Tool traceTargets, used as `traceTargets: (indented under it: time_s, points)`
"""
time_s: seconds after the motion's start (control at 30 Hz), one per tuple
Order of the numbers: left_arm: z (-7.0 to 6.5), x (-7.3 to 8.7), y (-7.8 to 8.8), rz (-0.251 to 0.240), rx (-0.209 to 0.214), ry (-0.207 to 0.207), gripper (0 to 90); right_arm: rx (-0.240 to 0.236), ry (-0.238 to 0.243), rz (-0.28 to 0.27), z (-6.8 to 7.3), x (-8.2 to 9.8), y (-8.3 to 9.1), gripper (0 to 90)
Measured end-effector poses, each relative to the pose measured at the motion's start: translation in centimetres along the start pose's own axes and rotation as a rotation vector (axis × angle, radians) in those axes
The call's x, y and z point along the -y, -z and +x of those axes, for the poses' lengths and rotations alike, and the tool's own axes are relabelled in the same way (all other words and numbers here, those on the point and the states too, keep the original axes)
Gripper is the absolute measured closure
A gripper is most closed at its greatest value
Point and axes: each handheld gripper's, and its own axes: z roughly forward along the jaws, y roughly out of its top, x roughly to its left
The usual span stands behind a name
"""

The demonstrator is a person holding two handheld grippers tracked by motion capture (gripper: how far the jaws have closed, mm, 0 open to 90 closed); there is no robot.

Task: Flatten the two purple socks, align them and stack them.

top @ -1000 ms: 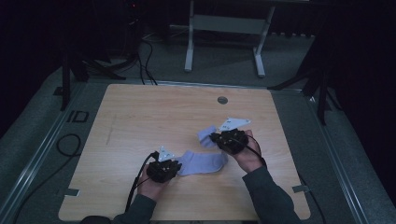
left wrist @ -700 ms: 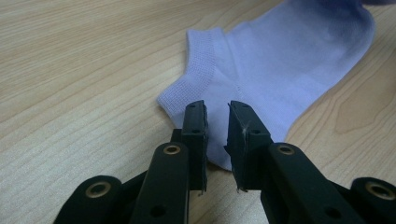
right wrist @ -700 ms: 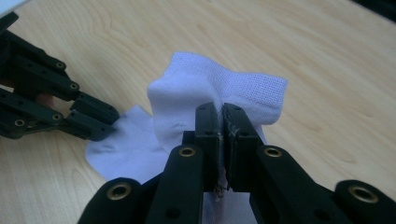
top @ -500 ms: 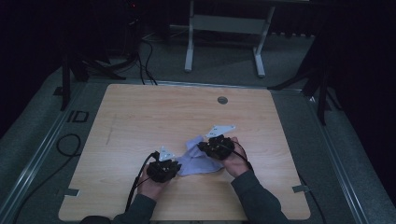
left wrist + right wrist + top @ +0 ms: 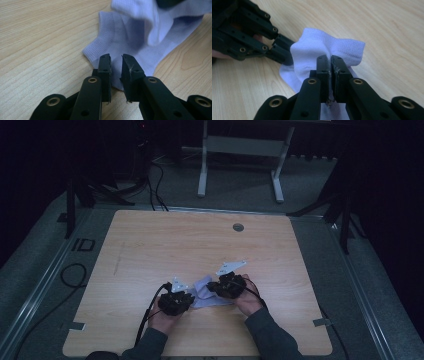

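At lower centre, the sock (image 5: 204, 292) is pinched by the right gripper (image 5: 331, 65) for folding, while its other end is pinned to the counter (image 5: 150, 250) by the narrowly parted left gripper (image 5: 116, 65).

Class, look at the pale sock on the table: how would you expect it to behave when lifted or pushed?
The sock is probably floppy: it bunches and folds where the right tool pinches it. It likely weighs little, since a small pinch lifts one end. Pushed, its knit would probably wrinkle rather than slide across the wooden table.
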Motion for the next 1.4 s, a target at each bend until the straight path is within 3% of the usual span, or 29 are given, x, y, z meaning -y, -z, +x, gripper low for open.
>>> traceTargets:
  time_s: [0.27,0.47,0.97,1.03,1.17,1.23,1.3,1.4]
  points:
    - [0.3,-0.2,1.6,-0.052,0.026,0.024,77.2,-0.014,-0.006,0.018,0.2,0.6,-0.6,85.2]
    - [0.7,-0.2,2.5,-0.063,0.041,0.043,77.2,-0.020,-0.009,0.026,0.2,0.9,-1.0,85.1]
    - [-0.8,-0.7,0.7,-0.017,0.114,0.003,71.4,-0.020,-0.004,0.028,0.2,1.1,-1.4,85.1]
    - [-0.9,-0.9,0.2,-0.010,0.115,-0.006,73.4,-0.023,0.004,0.028,0.2,1.1,-1.5,85.1]
    - [-1.1,-1.0,-0.1,-0.012,0.103,-0.019,87.5,-0.023,0.011,0.032,0.4,1.1,-1.7,84.5]
    - [-1.1,-1.0,-0.1,-0.013,0.098,-0.021,88.3,-0.027,0.012,0.040,0.4,1.1,-1.8,79.3]
    - [-1.1,-1.0,0.0,-0.017,0.093,-0.022,88.5,-0.025,0.007,0.030,0.4,1.1,-1.6,68.5]
    - [-1.2,-1.0,-0.1,-0.016,0.087,-0.025,88.5,-0.028,-0.003,-0.012,0.5,0.8,-0.5,60.1]
